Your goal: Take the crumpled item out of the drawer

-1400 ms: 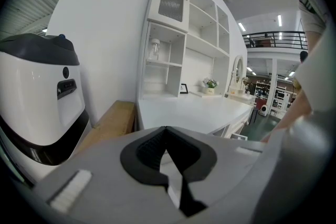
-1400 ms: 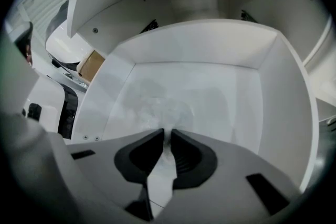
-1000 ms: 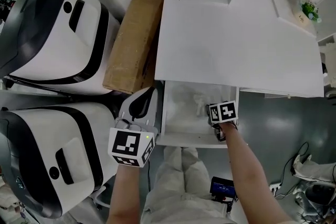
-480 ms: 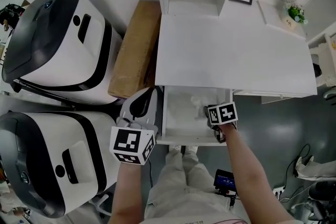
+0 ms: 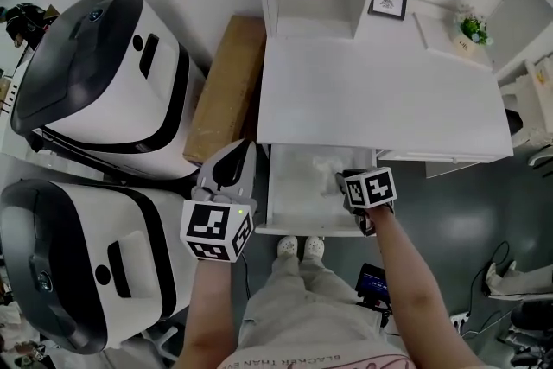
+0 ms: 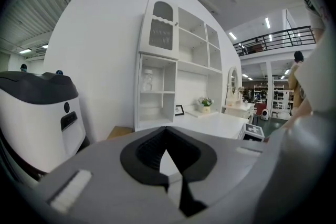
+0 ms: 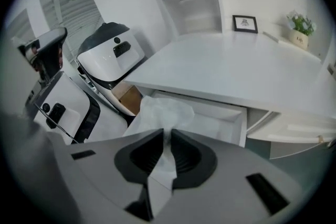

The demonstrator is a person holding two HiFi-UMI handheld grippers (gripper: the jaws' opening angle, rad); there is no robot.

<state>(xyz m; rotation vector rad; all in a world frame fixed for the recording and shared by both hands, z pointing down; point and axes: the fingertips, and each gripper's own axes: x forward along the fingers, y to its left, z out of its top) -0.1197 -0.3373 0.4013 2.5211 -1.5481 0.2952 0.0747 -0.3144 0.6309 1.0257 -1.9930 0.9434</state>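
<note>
A crumpled white paper (image 7: 160, 110) is pinched between the jaws of the right gripper (image 7: 164, 139). It is held over the open drawer (image 7: 239, 123) of the white desk (image 7: 231, 68). The left gripper (image 6: 167, 134) is closed on nothing, left of the drawer.

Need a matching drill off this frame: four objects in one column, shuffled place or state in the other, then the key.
1 crumpled item
2 drawer
3 framed picture
4 cardboard box

A beside the desk, on its left in the head view
B pulled open
C clamped in the right tool
D standing at the back of the desk

Pairs: 1-C, 2-B, 3-D, 4-A
</note>
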